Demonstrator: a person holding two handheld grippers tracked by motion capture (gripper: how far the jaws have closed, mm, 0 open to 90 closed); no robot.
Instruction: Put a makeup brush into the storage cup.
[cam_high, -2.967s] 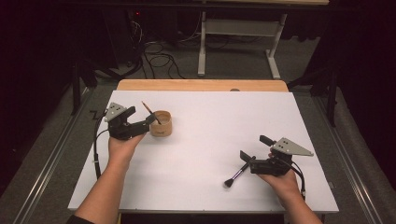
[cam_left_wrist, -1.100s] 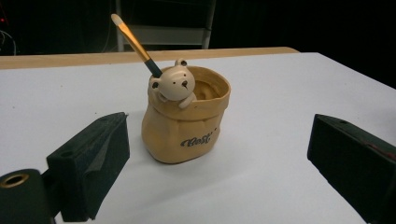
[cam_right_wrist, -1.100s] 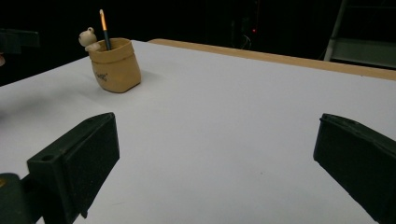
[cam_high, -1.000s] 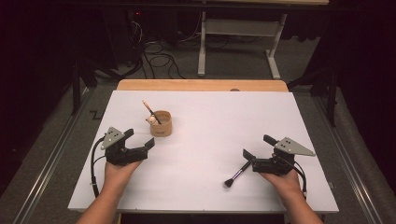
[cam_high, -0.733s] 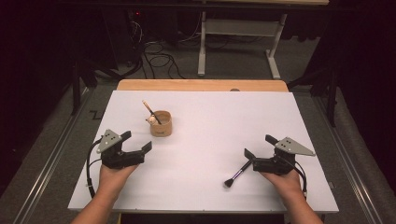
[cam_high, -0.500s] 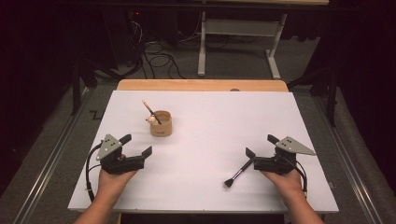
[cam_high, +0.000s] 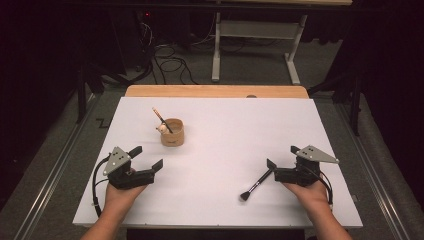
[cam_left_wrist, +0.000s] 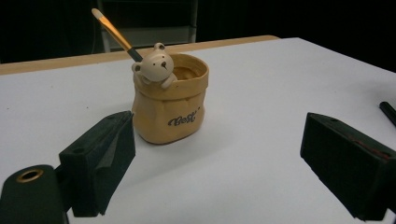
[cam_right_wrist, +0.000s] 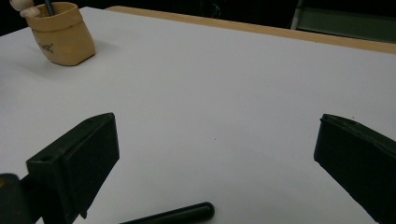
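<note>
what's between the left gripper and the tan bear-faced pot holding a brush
Nothing: in the left gripper view only bare white tabletop lies between the open left gripper and the tan bear-faced pot; the high view shows the same gap.

A: We find the white table (cam_high: 225, 150) brightly and evenly lit from overhead; the surrounding floor falls off into near black.

B: Agreed. We note soft shadows beside the cup (cam_left_wrist: 169, 105), no glare, and blurred, dim jaws at the bottom of both gripper views.
</note>
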